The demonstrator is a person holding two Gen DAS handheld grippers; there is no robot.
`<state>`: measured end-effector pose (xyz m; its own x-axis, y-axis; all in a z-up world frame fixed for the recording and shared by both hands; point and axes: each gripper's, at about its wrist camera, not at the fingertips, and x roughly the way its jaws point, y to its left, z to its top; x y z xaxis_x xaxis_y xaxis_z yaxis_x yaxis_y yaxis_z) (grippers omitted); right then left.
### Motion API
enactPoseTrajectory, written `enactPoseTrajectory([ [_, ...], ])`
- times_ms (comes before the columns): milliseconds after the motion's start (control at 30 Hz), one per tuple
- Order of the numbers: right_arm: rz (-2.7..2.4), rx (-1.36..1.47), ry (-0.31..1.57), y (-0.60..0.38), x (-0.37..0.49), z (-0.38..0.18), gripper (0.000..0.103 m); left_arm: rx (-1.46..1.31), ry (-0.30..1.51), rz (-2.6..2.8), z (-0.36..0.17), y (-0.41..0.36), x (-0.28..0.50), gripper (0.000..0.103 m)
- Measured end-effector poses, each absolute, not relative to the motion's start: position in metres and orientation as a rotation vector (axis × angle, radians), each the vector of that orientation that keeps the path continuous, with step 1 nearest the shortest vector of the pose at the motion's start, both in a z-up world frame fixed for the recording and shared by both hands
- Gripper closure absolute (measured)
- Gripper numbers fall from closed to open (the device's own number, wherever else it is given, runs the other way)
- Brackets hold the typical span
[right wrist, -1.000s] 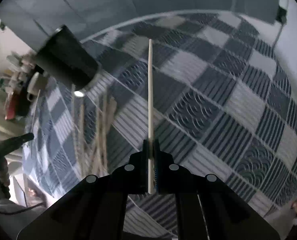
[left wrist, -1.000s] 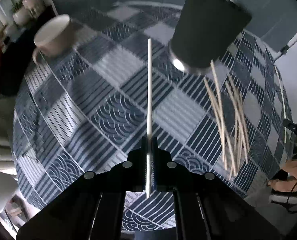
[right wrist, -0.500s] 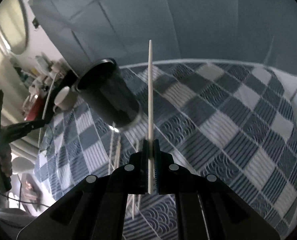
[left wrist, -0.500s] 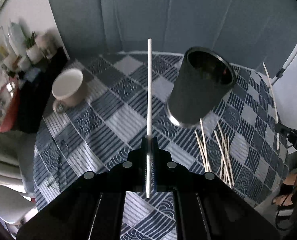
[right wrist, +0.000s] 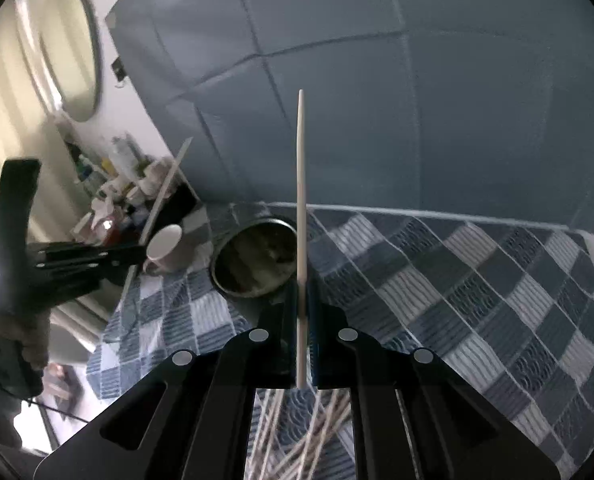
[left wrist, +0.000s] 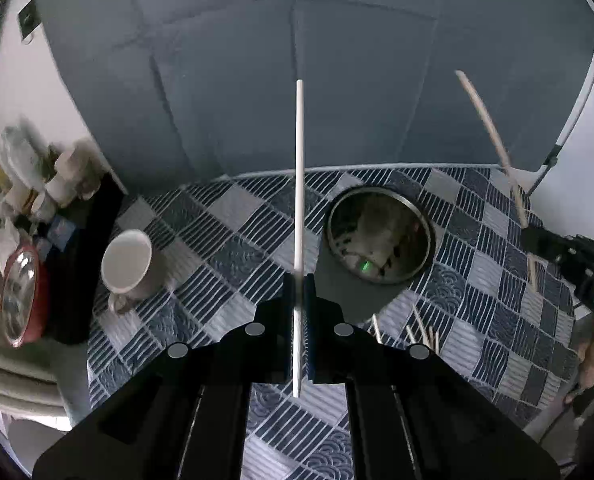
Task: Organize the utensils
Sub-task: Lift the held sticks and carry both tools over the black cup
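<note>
the lower ends of the loose chopsticks [right wrist: 297,436] are cut off behind the right tool's black frame, so their count is unclear; in the left view only a few pale tips [left wrist: 421,332] show past the left tool's body at 4 o'clock; the shelf clutter [left wrist: 37,184] at 9 o'clock is blurred and hard to name; what lies inside the dark cup [left wrist: 379,236] is a murky reflection with a green glint.

the left tool [left wrist: 298,280] is closed narrow on a thin white chopstick [left wrist: 299,184], straight and blunt-tipped, pointing to 12 o'clock; the right tool [right wrist: 303,292] is pinched the same way on a pale wooden chopstick [right wrist: 301,184] that tapers to a point; each tool also shows in the other's view, at the far edge, its stick slanting upward.

the dark cup is a matt cylinder with a shiny metal rim, standing on the desk [left wrist: 225,240] just to the right of the white stick; the desk wears a quilted blue-and-grey check cloth with stripe and wave patches; a smooth white ceramic mug [left wrist: 127,262] stands at 9 o'clock, well apart from the cup; a grey padded panel [left wrist: 297,60] fills the background.
</note>
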<state>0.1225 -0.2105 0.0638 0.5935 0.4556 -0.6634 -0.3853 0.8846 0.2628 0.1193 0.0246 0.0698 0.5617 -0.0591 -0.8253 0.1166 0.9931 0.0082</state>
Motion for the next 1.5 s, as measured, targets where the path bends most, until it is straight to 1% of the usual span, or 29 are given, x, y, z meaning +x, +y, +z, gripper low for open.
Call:
enactPoseTrajectory([
  [233,0.556,0.096,0.779,-0.178,0.151,0.064,0.098,-0.003,0.961,-0.157,0.072,0.013,0.151,0.098],
  [400,0.593,0.180,0.756,-0.170,0.173,0.052,0.098,-0.055,0.947,-0.198,0.062,0.010,0.172,0.098],
  [500,0.590,0.187,0.779,-0.167,0.182,0.041,0.098,-0.114,0.957,-0.211,0.051,0.013,0.184,0.098],
  [633,0.601,0.221,0.778,-0.164,0.188,0.033,0.098,-0.183,0.915,-0.231,0.045,0.016,0.189,0.098],
  [900,0.593,0.219,0.827,-0.149,0.195,0.008,0.098,-0.246,0.898,-0.237,0.028,0.012,0.205,0.098],
  [1133,0.563,0.126,0.849,-0.134,0.194,0.004,0.098,-0.250,0.952,-0.237,0.009,0.008,0.201,0.098],
  [1233,0.541,0.059,0.842,-0.128,0.190,0.006,0.098,-0.264,0.961,-0.233,0.007,0.013,0.196,0.098],
  [1500,0.510,0.038,0.862,-0.134,0.177,0.008,0.098,-0.264,0.966,-0.242,0.012,0.019,0.183,0.098],
])
